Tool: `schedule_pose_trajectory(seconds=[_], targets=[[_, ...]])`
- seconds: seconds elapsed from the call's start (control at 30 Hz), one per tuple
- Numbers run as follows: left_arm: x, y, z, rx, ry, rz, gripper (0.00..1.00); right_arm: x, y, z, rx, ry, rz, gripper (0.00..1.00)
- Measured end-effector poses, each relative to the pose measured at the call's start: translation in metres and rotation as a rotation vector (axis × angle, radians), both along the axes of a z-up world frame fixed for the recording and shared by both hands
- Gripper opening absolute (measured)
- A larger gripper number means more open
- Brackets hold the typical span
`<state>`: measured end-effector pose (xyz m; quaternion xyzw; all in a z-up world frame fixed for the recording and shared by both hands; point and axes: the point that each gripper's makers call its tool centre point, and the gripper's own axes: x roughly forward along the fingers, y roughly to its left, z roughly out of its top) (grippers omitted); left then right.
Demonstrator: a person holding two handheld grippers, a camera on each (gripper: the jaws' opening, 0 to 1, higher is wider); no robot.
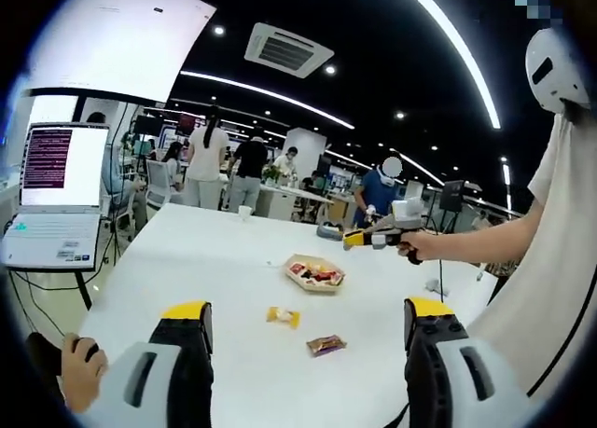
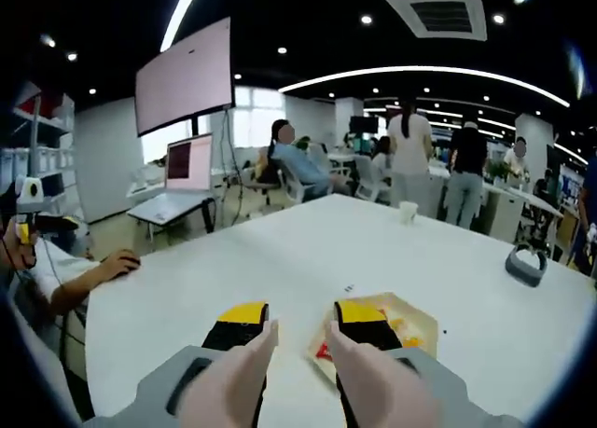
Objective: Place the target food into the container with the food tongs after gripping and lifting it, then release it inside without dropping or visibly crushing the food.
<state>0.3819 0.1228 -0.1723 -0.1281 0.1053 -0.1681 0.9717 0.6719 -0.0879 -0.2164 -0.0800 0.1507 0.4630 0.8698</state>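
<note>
Grippers hover over a white table (image 1: 215, 260) before any food is picked up.

Left gripper view: the left gripper (image 1: 308, 325) hangs with jaws wide and empty, apparently lining up on two wrapped snacks, a yellow one (image 1: 283, 315) and a brown one (image 1: 326, 345), lying on the table between its tips, short of the snack tray (image 1: 314, 274); the right gripper (image 1: 373, 237) is held beyond that tray. Right gripper view: the right gripper (image 2: 300, 327), jaws narrowly parted, holding nothing, hangs just above the tray (image 2: 422, 327). Food tongs cannot be made out, so their state cannot be told.
</note>
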Motion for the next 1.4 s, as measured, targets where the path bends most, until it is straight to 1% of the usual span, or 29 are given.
schedule_pose_trajectory(seconds=[0.13,0.27,0.37,0.43,0.47,0.6,0.67,0.73,0.77,0.83,0.87,0.93,0.97,1.0,1.1,1.17,1.27,1.4], targets=[[0.009,-0.007,-0.001,0.005,0.006,-0.040,0.84,-0.013,0.000,-0.001,0.024,0.008,0.015,0.27],[0.019,-0.010,-0.003,0.015,0.015,-0.074,0.84,-0.025,0.001,-0.005,0.021,-0.001,0.050,0.27],[0.026,-0.013,-0.002,0.015,0.014,-0.092,0.84,-0.027,-0.002,-0.006,0.030,-0.004,0.054,0.27],[0.031,-0.015,-0.004,0.018,0.019,-0.104,0.84,-0.029,-0.005,-0.011,0.027,0.038,0.050,0.27],[0.034,-0.016,-0.005,0.019,0.025,-0.114,0.84,-0.030,-0.007,-0.011,0.034,0.047,0.050,0.27],[0.037,-0.019,-0.005,0.043,0.022,-0.139,0.83,-0.035,-0.009,-0.007,0.069,0.037,0.074,0.27],[0.040,-0.017,-0.007,0.037,0.026,-0.135,0.83,-0.037,-0.008,-0.003,0.093,0.021,0.091,0.27],[0.043,-0.014,-0.007,0.027,0.025,-0.122,0.83,-0.038,-0.008,0.000,0.094,0.000,0.100,0.27],[0.044,-0.014,-0.006,0.022,0.020,-0.121,0.83,-0.035,-0.011,0.001,0.082,-0.017,0.083,0.28],[0.047,-0.015,-0.004,0.017,0.010,-0.123,0.83,-0.035,-0.011,0.001,0.089,-0.014,0.089,0.28],[0.050,-0.015,-0.003,0.013,0.009,-0.125,0.83,-0.036,-0.010,0.001,0.103,-0.001,0.092,0.28],[0.053,-0.016,-0.004,0.013,0.011,-0.127,0.83,-0.037,-0.011,-0.001,0.090,0.000,0.095,0.28],[0.055,-0.017,-0.004,0.020,0.010,-0.131,0.83,-0.041,-0.009,-0.003,0.088,0.013,0.112,0.28],[0.055,-0.018,-0.005,0.021,0.009,-0.133,0.82,-0.044,-0.007,-0.004,0.090,0.023,0.118,0.28],[0.056,-0.018,-0.006,0.017,0.005,-0.134,0.82,-0.051,-0.002,-0.005,0.087,0.030,0.136,0.28],[0.056,-0.019,-0.009,0.012,0.012,-0.136,0.82,-0.055,0.001,-0.007,0.088,0.029,0.143,0.28],[0.055,-0.020,-0.013,0.014,0.025,-0.142,0.82,-0.057,0.004,-0.011,0.096,0.050,0.148,0.28],[0.054,-0.017,-0.011,0.011,0.022,-0.135,0.82,-0.059,0.005,-0.016,0.093,0.068,0.146,0.28]])
